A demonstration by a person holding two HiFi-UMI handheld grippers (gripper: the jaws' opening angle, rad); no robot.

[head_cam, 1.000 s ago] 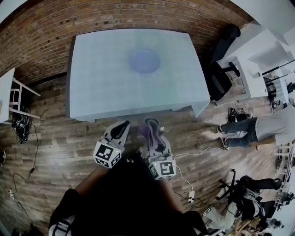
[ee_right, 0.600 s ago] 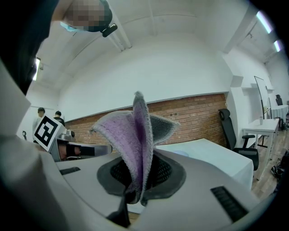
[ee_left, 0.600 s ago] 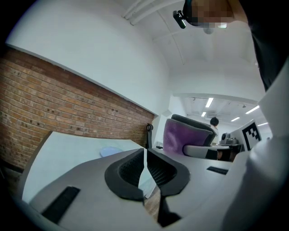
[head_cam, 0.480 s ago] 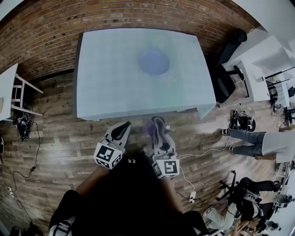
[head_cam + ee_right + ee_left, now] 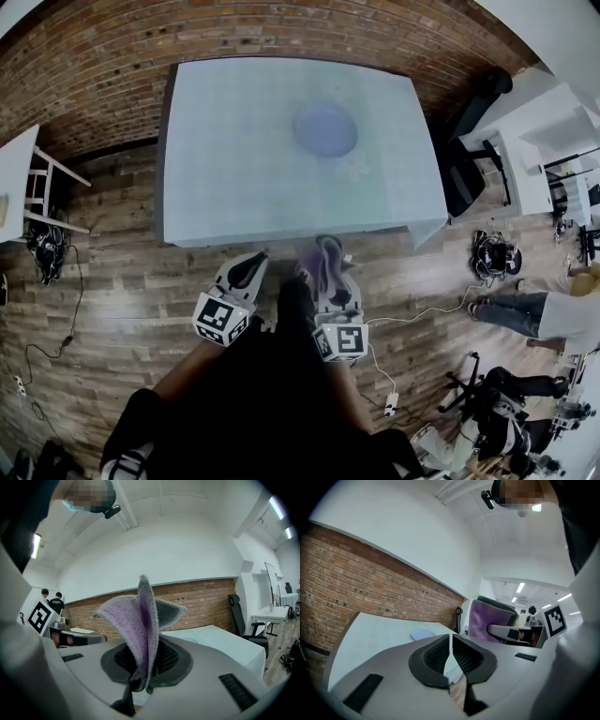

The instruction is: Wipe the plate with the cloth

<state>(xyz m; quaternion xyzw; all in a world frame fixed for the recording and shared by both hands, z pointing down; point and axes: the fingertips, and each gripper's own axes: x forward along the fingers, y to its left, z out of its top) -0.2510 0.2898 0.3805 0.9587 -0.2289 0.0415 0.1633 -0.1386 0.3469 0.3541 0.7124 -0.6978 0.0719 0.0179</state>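
Plate [image 5: 325,129] sits on counter [image 5: 234,159], both grippers short of it.
Right gripper [image 5: 145,660] jaws clamp purple cloth [image 5: 133,616]; left gripper [image 5: 451,653] jaws closed, empty.

The cloth [image 5: 133,620] is purple with a grey edge. The plate [image 5: 325,129] is pale blue, the tabletop [image 5: 234,159] whitish blue, and the plank floor [image 5: 112,291] streaky brown.

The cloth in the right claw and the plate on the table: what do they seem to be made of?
The cloth looks like soft microfibre or fleece: purple, with a fuzzy nap and a greyish edge. The plate looks smooth and pale blue, without glare. It may be ceramic or plastic; the views cannot settle which.
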